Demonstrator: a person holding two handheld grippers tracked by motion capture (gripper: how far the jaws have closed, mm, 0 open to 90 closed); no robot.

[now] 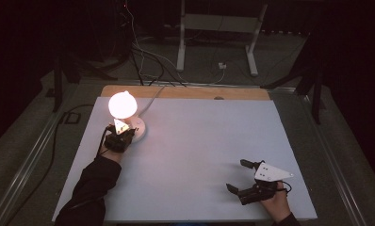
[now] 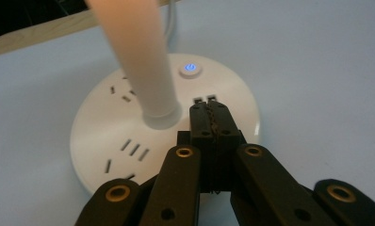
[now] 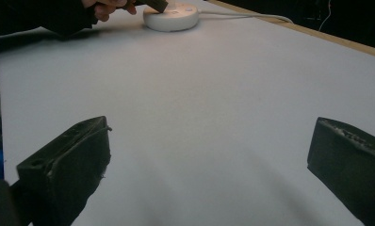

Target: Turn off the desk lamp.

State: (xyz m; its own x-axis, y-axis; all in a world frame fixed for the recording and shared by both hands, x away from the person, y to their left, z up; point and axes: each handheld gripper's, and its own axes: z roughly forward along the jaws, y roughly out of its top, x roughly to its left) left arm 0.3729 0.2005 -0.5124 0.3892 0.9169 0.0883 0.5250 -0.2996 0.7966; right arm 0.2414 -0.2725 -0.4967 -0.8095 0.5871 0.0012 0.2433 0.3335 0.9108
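We see L gripper (image 2: 209, 123), jaws pressed together, on round white lamp base (image 2: 105, 122), far left, lamp lit. Risk: tips slip, shove base. R gripper (image 1: 244, 178) spread, idle.

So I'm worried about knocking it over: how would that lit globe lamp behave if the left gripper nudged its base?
The lamp probably slides rather than tips: its round base is wide and flat on the smooth table. The globe on the stem looks fragile, and the cable may tug back.
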